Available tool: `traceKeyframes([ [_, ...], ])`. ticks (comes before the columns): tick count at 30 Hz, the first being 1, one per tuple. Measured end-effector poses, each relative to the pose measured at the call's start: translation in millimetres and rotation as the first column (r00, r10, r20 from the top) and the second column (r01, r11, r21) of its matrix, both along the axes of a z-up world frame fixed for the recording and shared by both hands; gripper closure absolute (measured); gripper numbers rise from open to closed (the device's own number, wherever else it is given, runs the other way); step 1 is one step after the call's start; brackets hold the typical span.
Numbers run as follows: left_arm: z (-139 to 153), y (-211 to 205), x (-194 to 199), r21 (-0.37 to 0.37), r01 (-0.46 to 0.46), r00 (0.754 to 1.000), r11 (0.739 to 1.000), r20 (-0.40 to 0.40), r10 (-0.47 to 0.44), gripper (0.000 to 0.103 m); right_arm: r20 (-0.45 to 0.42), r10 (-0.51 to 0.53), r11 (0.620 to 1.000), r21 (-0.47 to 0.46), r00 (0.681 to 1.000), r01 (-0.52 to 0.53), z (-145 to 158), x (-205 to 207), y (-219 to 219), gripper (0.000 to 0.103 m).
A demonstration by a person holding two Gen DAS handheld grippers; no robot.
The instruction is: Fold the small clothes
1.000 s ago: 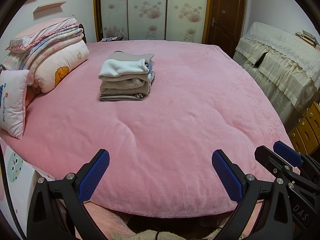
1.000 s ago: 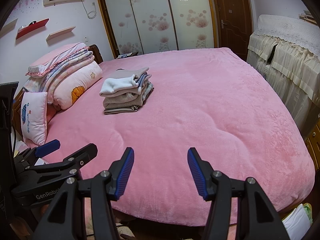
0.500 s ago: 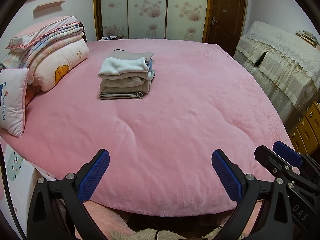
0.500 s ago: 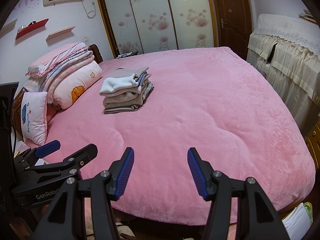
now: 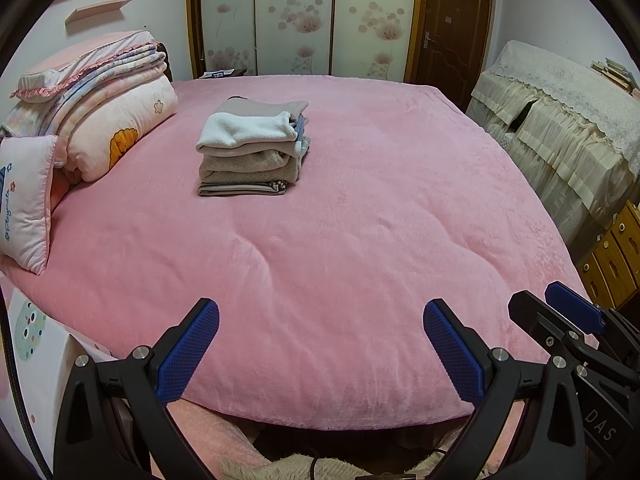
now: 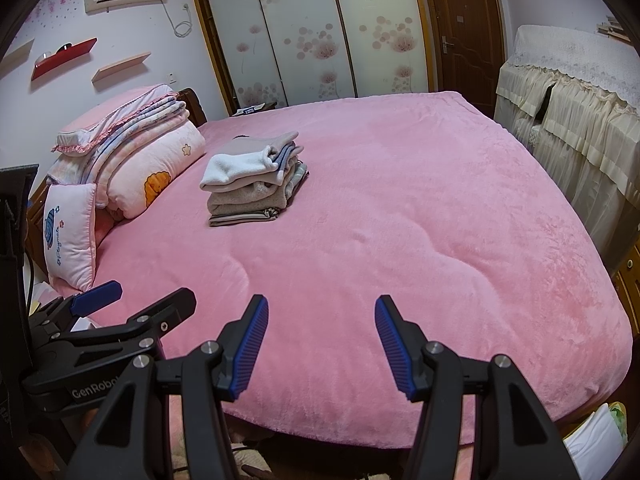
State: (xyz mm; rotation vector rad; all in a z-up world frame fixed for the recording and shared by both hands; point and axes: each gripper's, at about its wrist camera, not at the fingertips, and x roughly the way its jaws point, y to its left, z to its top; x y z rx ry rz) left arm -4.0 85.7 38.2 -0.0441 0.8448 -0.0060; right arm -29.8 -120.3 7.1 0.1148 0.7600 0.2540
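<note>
A neat stack of folded small clothes, white piece on top of beige and grey ones, rests on the pink bed toward its far left. My left gripper hovers over the near edge of the bed, jaws wide apart and empty. My right gripper hangs beside it over the same edge, jaws apart with nothing between them. Both sit well short of the stack. Each gripper shows at the side of the other's view, the right gripper and the left gripper.
Folded quilts and pillows are piled at the bed's left head end. A lace-covered cabinet and wooden drawers stand on the right. Sliding wardrobe doors and a brown door line the far wall.
</note>
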Motion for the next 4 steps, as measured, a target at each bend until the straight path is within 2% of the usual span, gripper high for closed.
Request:
traceKeyframes([
  [4,-0.1,0.8,-0.7,0.001,-0.001,1.0,1.0,-0.002,0.001,0.002,-0.001,0.0,1.0,0.001,1.0,0.0,-0.2,0.3,-0.1,0.047],
])
